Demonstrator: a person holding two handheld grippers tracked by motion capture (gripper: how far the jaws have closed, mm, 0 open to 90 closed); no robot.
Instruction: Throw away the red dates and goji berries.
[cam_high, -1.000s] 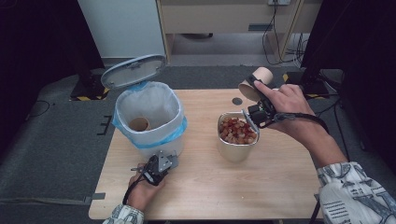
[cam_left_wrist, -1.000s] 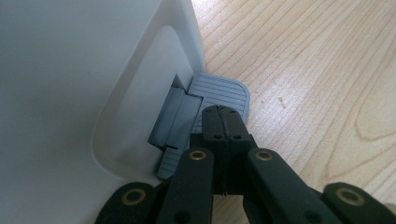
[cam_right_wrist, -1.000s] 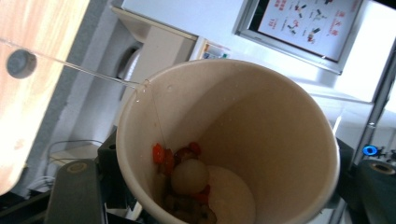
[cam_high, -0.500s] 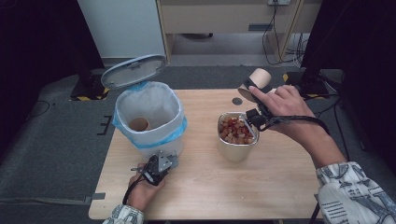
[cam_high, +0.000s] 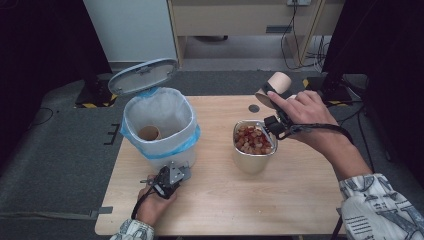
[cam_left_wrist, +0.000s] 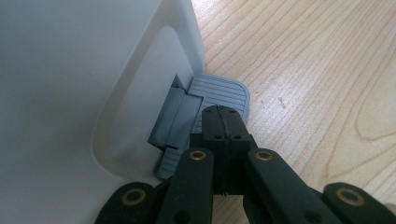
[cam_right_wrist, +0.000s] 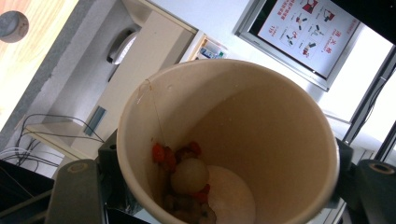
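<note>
The right gripper (cam_high: 274, 126) is clamping a tan paper cup (cam_right_wrist: 229, 140), its black jaws pressing on both sides of the smooth, round wall; in the high view the cup (cam_high: 278, 83) is sitting raised above the far right part of the table, just beyond a steel container. Inside the cup a few food scraps (cam_right_wrist: 187, 179) are clinging near the bottom: red bits, a pale round piece and a white smear. The steel container (cam_high: 254, 159), a shiny pot with rounded corners, is standing below the hand and holding a heap of reddish and pale scraps. The left gripper (cam_left_wrist: 224, 122) is resting with its jaws fully together, gripping nothing, their tips lying on a grey ribbed pedal (cam_left_wrist: 223, 92) at the foot of a white plastic bin (cam_high: 161, 131). The bin is wearing a thin blue liner bag, its grey lid (cam_high: 144, 76) is standing tipped open at the back, and another brown cup (cam_high: 148, 133) is lying inside. The wooden table (cam_high: 300, 200) is showing pale, wavy grain, and a small dark disc (cam_high: 254, 108) is lying near its far edge, between the bin and the raised cup.
</note>
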